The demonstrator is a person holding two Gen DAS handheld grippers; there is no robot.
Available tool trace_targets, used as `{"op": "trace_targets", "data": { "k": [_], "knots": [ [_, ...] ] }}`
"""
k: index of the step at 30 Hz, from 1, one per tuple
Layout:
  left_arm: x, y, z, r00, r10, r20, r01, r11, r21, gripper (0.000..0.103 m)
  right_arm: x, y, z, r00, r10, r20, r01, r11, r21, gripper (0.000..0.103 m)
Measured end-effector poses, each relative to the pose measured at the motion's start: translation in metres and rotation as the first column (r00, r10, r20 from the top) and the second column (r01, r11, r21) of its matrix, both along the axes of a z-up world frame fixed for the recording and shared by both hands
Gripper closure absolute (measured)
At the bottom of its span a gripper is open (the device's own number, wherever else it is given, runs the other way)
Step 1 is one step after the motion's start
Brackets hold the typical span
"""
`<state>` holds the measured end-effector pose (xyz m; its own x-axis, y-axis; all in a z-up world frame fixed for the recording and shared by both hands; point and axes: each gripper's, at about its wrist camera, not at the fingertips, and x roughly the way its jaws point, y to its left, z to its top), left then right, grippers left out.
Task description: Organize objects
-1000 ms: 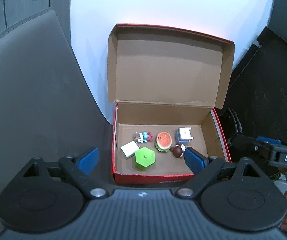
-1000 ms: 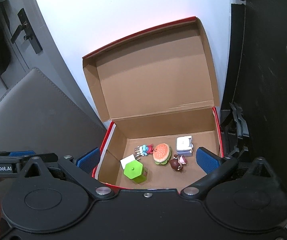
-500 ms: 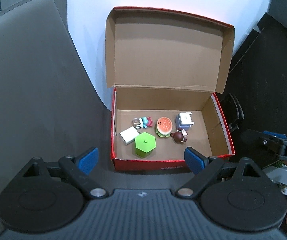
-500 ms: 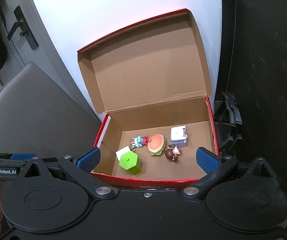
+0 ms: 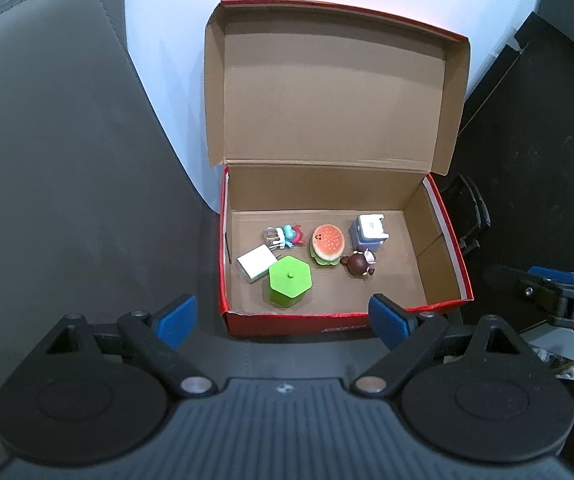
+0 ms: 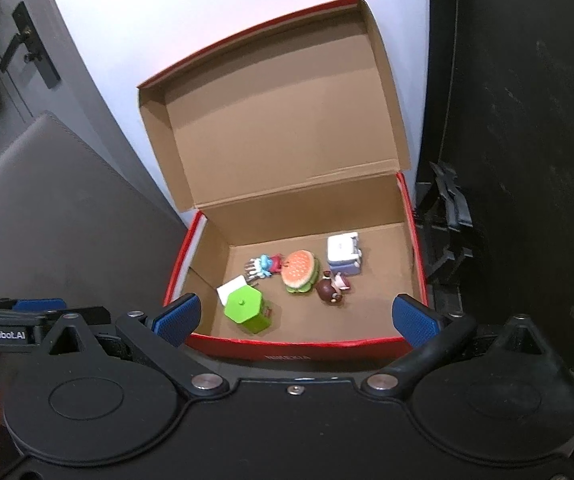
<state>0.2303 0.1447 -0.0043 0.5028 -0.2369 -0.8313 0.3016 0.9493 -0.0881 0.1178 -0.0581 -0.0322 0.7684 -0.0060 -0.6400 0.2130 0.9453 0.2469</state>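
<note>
Both tongs backed from box (image 5: 343, 322); jaws wide, empty.

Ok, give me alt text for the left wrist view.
An open red shoebox on a grey surface holds a green hexagonal container, white charger, burger toy and small figures. The left hand-held gripper hovers open before it.

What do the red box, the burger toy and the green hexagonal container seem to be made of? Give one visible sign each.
Red box: likely cardboard, brown matte inside, folded flaps, glossy red outside.
Burger toy: probably rubber or soft plastic, smooth and painted; hard to confirm.
Green hexagonal container: looks like moulded plastic, uniform colour, slight sheen.
</note>
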Motion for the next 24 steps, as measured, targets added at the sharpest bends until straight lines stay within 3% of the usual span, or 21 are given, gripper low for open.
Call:
{"op": "trace_targets", "data": {
  "k": [24],
  "knots": [
    [0.0048, -0.0036, -0.0035, 1.0, -0.003, -0.013, 0.003, 1.0, -0.007, 0.011, 0.0033, 0.0017, -0.0007, 1.0, -0.006, -0.02, 0.006, 1.0, -0.024, 0.0]
  ]
}}
